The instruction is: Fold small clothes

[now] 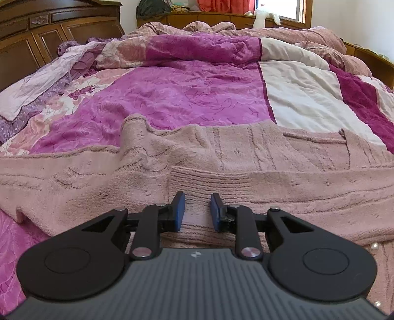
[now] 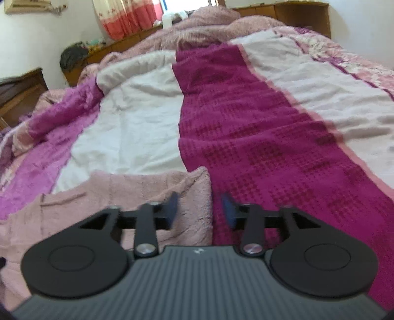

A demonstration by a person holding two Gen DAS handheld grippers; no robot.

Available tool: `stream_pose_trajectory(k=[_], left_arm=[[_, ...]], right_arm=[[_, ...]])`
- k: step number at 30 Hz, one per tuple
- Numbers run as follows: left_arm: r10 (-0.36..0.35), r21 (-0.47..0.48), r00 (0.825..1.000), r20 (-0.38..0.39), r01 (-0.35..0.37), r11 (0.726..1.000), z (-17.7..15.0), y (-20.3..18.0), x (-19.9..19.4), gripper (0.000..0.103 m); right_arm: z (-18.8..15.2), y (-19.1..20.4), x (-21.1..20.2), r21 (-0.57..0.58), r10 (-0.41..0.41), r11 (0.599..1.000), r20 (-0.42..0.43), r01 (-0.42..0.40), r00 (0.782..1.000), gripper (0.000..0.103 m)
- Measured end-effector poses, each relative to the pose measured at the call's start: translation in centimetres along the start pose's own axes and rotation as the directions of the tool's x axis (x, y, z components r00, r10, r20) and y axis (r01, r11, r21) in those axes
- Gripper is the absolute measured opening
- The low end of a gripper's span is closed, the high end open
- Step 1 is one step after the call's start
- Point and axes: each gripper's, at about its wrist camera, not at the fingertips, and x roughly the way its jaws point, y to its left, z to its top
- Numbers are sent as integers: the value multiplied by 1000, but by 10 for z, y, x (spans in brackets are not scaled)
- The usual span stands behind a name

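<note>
A fuzzy pink knitted sweater (image 1: 221,152) lies spread across the near part of the bed, with a pocket at its right and a ribbed band running toward me. In the left wrist view my left gripper (image 1: 197,211) has its blue pads pressed against a raised fold of that ribbed band. In the right wrist view, which is blurred, the sweater's right corner (image 2: 147,187) lies flat. My right gripper (image 2: 199,204) stands open over the sweater's edge. Its left finger is above the knit and its right finger above the dark magenta cover, with nothing pinched.
The bed cover (image 1: 184,98) has magenta, white and floral panels. A rumpled pink quilt (image 1: 221,29) is piled at the far side. A wooden headboard (image 1: 37,32) stands at the left and a white plush toy (image 1: 264,16) by the window. Pearl buttons (image 1: 375,246) show near my left gripper.
</note>
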Motion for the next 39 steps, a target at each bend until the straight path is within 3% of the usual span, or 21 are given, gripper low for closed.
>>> stream_pose_trajectory(k=[6,11,18,22,26,33,36,39], left_arm=[[-27,-52,1000,-14,26,998,3,3,-20,37],[-30,4,1000,5,30,1000,-3,-7,-38,46],[-18,-6,999,-34,17,1000,-12,-7,-25,47],[-23,-7,999,-37,23,1000,-12,-4,-24,47],[-30,-33,999,-41,29,999,-10,1,-33,47],[-28,-70,1000,-14,27,997,-10,17,-69,47],[-21,-72,1000,-7,21,997,-10,23,-85,47],[-13,-86,1000,-6,12,996,-12,31,-101,47]], right_arm=[[-8,13,-52,5,100,995,4,-100,995,54],[-28,26,-73,11,182,983,-49,-181,982,54],[-59,32,-53,-21,116,993,-147,-120,982,52],[-65,34,-53,-41,104,993,-130,-110,986,52],[-60,34,-65,15,117,993,-122,-116,986,52],[-62,44,-96,32,139,990,-95,-137,986,53],[-63,49,-110,36,160,987,-88,-157,983,62],[-66,57,-124,29,184,983,-80,-183,980,62]])
